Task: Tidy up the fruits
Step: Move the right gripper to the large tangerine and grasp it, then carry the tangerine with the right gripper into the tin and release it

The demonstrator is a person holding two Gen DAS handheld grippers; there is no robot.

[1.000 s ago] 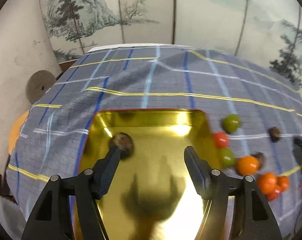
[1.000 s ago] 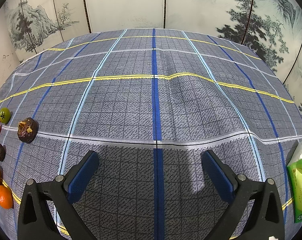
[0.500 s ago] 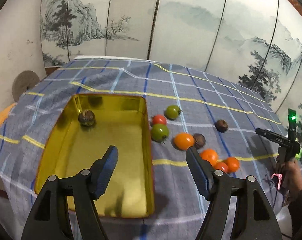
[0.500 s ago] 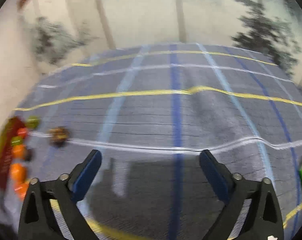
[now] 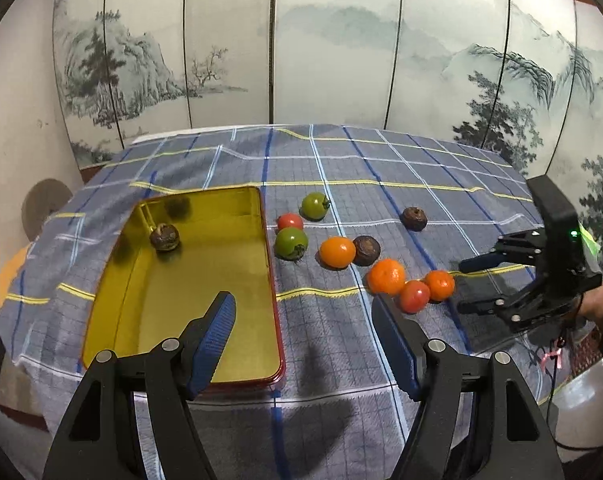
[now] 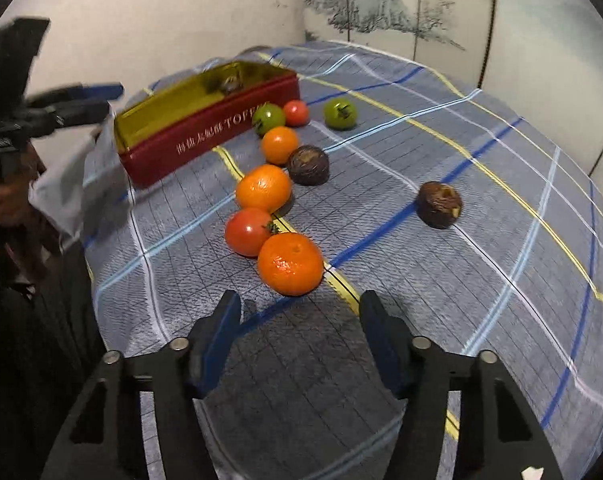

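R gripper (image 6: pixel 299 314) closing, empty, lined up on nearest mandarin (image 6: pixel 290 263) for pickup | L gripper (image 5: pixel 303 338) spread, empty | tin (image 5: pixel 269 248) beside fruit: short carry

The left gripper (image 5: pixel 301 340) pulled back from above the gold tin (image 5: pixel 189 280), where its jaws had framed the brown fruit (image 5: pixel 164 237), and ended over the tablecloth (image 5: pixel 381 168) by the tin's right rim. The right gripper (image 6: pixel 297 328) swung from the bare cloth toward the fruit row, ending just short of the nearest orange (image 6: pixel 290 263), its jaws closing on nothing.
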